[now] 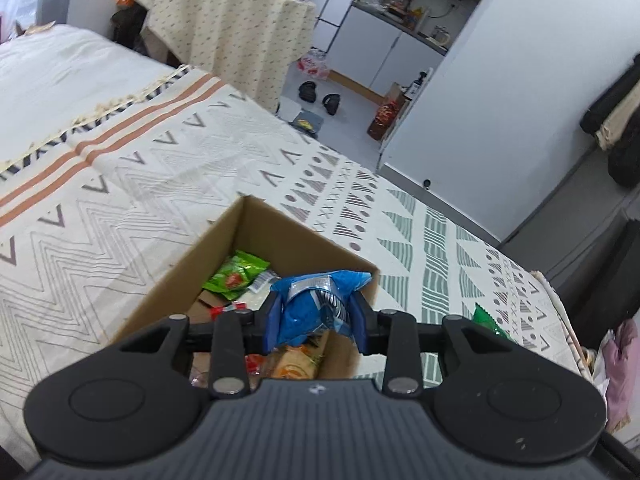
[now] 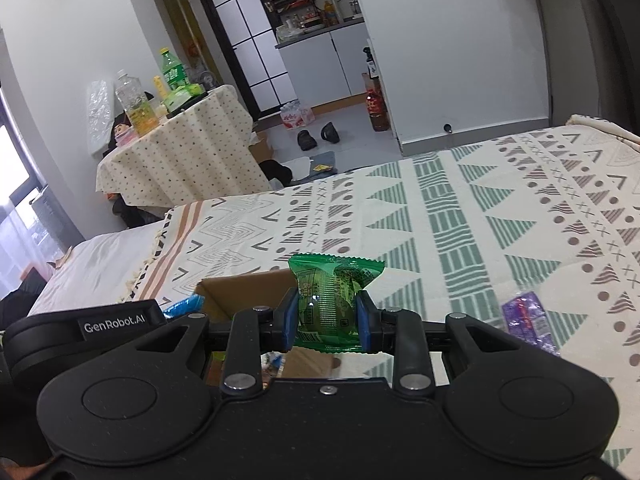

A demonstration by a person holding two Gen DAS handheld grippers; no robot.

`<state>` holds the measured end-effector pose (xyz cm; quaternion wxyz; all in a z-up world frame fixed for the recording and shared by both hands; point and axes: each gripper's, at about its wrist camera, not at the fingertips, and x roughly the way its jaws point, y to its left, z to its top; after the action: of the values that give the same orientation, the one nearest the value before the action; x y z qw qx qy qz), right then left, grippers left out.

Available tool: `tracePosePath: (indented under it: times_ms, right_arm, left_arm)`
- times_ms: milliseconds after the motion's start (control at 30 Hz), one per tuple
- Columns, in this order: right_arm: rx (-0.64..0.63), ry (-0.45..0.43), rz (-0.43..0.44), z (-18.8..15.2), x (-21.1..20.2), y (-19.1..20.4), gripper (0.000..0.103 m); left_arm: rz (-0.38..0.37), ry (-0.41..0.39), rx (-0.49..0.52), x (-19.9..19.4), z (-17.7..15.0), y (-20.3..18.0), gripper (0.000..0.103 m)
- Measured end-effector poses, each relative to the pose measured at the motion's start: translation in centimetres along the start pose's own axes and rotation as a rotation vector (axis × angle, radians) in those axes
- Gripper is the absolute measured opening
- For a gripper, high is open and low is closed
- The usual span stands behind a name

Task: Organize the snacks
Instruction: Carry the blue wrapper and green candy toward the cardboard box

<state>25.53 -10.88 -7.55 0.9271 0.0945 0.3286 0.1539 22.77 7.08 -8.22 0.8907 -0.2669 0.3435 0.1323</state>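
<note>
Because the blue snack bag (image 1: 316,312) is soft and light, the left claw (image 1: 316,320) squeezes its puffy middle, holding it over the cardboard box (image 1: 224,248) on the bed (image 1: 160,168). The right claw (image 2: 328,316) pinches a crinkly green packet (image 2: 332,300) by its middle, just above the box's edge. Farther off, a purple packet (image 2: 526,318) lies near the bed's side edge.

Home, small studio flat. Bed (image 2: 460,216) with patterned blanket fills foreground. At 11 o'clock, round counter (image 2: 180,152) under dotted cloth, drink bottles (image 2: 136,104) on top. At 12 o'clock, kitchenette cabinets (image 2: 320,64), cluttered shelves above; slippers (image 2: 318,136) on grey floor.
</note>
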Motion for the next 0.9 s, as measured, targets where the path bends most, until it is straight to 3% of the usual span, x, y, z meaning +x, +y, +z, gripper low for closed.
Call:
tracePosePath:
  times_ms: [600, 900]
  right_arm:
    - [-0.048, 0.045, 0.024, -0.4, 4.6, 4.0, 0.029]
    - [-0.063, 0.052, 0.011, 0.2, 6.5, 4.7, 0.029]
  left_arm:
    - [0.087, 0.034, -0.125, 2.1, 1.3, 4.9, 0.038]
    - [0.096, 0.056, -0.151, 2.7, 1.4, 5.4, 0.055]
